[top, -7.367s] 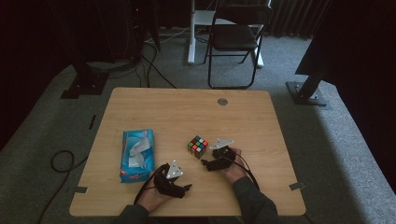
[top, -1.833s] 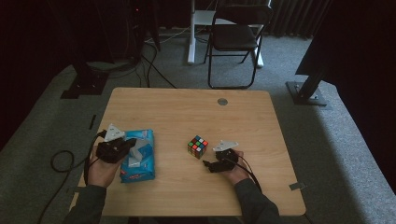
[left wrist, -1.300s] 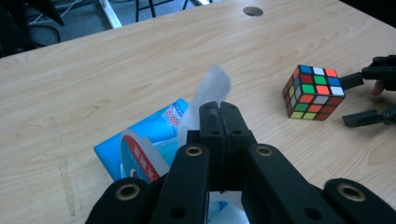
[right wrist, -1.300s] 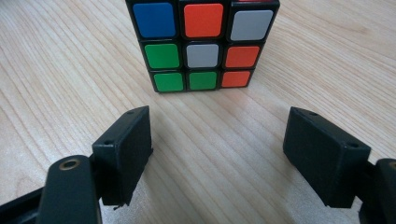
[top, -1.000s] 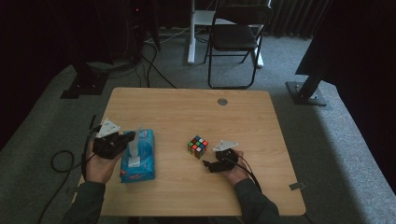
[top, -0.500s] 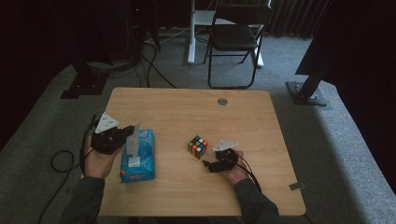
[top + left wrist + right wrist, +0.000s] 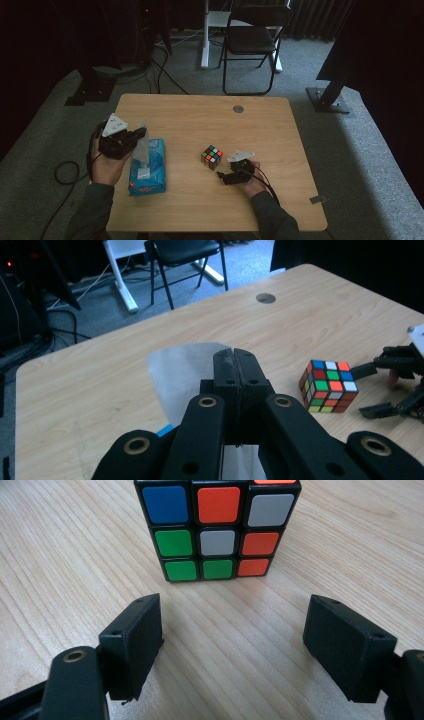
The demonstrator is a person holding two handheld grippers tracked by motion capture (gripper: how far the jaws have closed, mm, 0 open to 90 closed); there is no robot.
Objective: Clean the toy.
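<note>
Step in hand: a person's left claw (image 7: pixel 233 371), jaws pinched tight on a pale tissue (image 7: pixel 180 372), is drawing the sheet up out of the blue tissue pack (image 7: pixel 146 170) lying just below it on the worktop (image 7: pixel 200 120).
Tissue: clamped between the left claw's tips, its lower end apparently not yet clear of the pack's slot.
Right claw (image 7: pixel 232 645): jaws wide and holding nothing, resting low over the worktop.
Cube (image 7: pixel 218 527): a colour puzzle cube standing just ahead of the right claw's tips, apart from them.
Next move, as judged: a lift straight up until the sheet comes free, grip kept firm so the thin paper neither slips nor tears; the light pack may rise with it.
</note>
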